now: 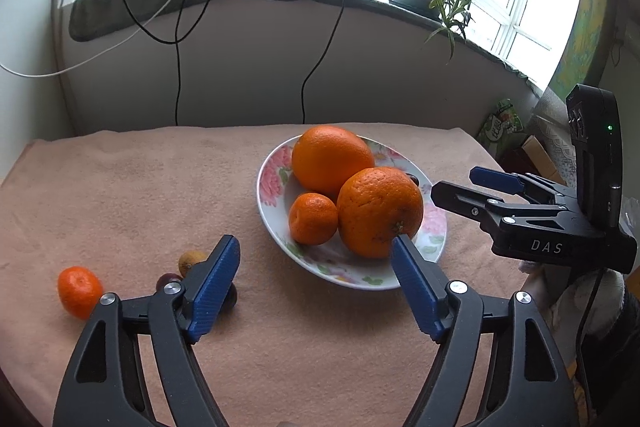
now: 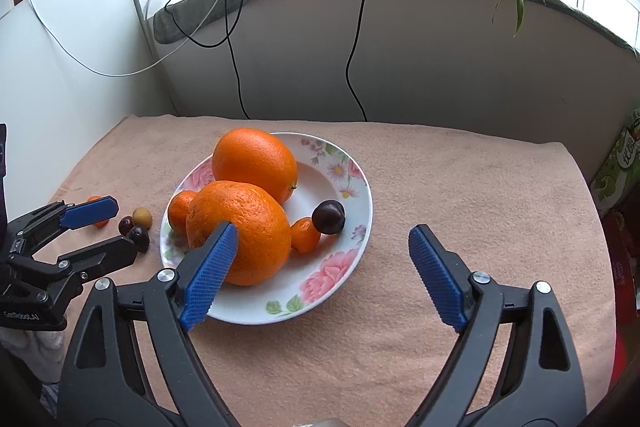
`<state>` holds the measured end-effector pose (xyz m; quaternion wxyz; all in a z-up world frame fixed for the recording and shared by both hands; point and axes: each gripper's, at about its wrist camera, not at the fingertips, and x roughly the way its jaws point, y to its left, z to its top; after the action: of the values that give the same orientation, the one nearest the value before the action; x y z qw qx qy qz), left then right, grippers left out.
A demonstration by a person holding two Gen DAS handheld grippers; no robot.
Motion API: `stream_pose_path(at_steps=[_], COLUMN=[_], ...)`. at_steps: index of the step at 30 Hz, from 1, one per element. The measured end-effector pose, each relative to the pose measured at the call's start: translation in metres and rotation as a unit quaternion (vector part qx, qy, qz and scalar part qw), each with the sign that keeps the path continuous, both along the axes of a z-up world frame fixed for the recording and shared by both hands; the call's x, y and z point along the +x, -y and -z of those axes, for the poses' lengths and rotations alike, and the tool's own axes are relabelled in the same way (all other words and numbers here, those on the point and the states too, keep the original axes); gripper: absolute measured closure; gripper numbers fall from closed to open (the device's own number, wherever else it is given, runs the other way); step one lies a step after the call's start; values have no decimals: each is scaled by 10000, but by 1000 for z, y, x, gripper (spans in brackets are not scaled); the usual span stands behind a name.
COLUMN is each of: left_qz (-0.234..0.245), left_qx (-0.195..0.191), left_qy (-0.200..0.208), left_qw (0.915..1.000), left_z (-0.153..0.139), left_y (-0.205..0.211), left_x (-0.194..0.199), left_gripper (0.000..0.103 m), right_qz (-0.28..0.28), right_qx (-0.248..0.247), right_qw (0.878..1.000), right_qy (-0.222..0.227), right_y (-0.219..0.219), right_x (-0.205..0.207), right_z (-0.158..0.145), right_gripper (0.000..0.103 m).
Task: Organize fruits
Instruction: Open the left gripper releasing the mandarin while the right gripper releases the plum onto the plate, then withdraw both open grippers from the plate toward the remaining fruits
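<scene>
Left of the floral white ceramic plate [image 2: 356, 203], a small orange mandarin [image 1: 79, 291], a tan longan and dark cherries [image 2: 132, 229] lie loose on the peach cloth; both the left gripper [image 1: 316, 291] and right gripper [image 2: 322, 269] hover wide open and empty, so gathering these probably comes next.

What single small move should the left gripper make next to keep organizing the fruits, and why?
Probably swing the left gripper left and down over the mandarin on the cloth. Both grippers are open and hold nothing. The plate already has two oranges and smaller fruit, while this mandarin and a few small fruits lie loose beside it, nearest the left gripper.
</scene>
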<state>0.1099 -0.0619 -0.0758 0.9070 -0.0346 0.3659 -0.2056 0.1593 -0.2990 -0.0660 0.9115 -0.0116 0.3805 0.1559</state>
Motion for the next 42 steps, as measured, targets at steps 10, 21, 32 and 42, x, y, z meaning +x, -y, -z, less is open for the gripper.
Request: stream_pose_path(at_steps=[10,21,32,42], left_qz=[-134,-530,-1067,-1344], left_qx=[44,97,58,-159], left_qy=[77,185,83,-131], left_qw=[9999,9984,9942,9907], left_z=[-2,-5,7,21], left_y=[-15,-60,-117,-152], left_x=[-9,-22,-31,-30], left_gripper=[23,23,23,25], right_qz=[-106,-527,-1200,-1656], right_qx=[-226,-72,-24,-27], right_qw=[9995,9980,9923,9861], right_qy=[218,342,318,123], right_y=[-16,-43,-92,-130], right_x=[-16,-39,-54,-60], right_z=[-11,-27,-25,-7], right_gripper=[8,8,8,14])
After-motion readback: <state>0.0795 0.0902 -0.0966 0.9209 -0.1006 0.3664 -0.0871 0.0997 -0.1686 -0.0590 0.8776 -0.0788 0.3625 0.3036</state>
